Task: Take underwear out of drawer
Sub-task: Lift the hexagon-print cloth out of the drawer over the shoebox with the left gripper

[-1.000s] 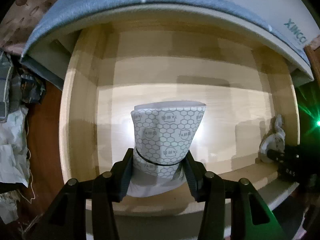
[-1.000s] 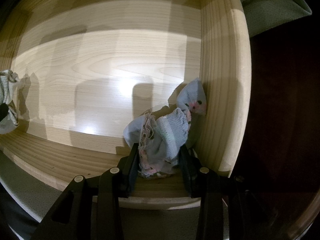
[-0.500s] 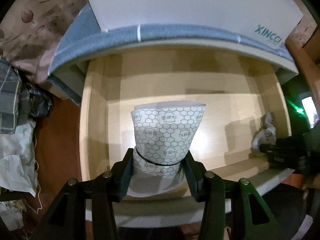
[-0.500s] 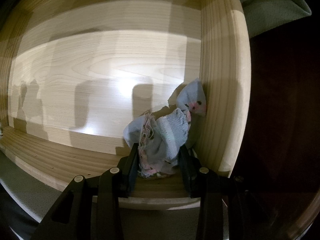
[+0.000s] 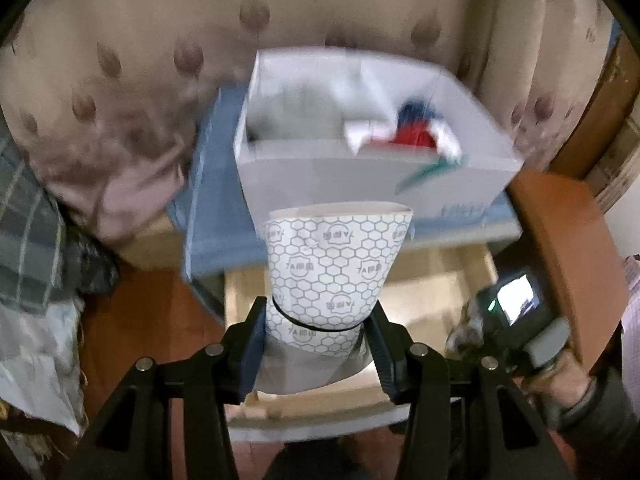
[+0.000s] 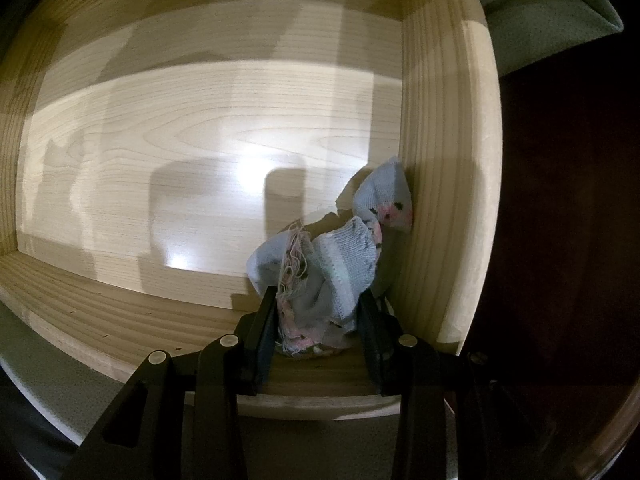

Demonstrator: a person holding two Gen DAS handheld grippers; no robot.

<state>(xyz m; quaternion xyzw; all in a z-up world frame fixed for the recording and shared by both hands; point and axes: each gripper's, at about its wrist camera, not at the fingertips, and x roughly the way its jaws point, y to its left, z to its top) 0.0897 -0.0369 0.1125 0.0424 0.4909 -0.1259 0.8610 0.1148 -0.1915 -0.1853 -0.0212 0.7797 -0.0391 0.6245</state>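
Since a second ago our left gripper (image 5: pixel 318 344) has come up out of the drawer (image 5: pixel 436 280), carrying the packet (image 5: pixel 334 276) clear of the wooden floor, while our right gripper (image 6: pixel 318 326) has not budged.

From the left wrist we now see what the right wrist cannot: a white box (image 5: pixel 360 172) on a blue-edged top above the open drawer, a patterned curtain (image 5: pixel 132 80) behind, and our other hand (image 5: pixel 560 364) with its gripper down at the drawer's right end. The left jaws are clamped on the packet's narrow lower part, below a black band. Its long axis runs straight away from us along the fingers, wide end farthest, printed with hexagons.

From the right wrist we see only the drawer's inside. There the jaws are pinched tight on a crumpled pale-blue knit garment (image 6: pixel 340 264) in the near right corner, against the side wall (image 6: pixel 444 160). It bunches upward, one pink-marked tip pointing away from the fingers along the wall.
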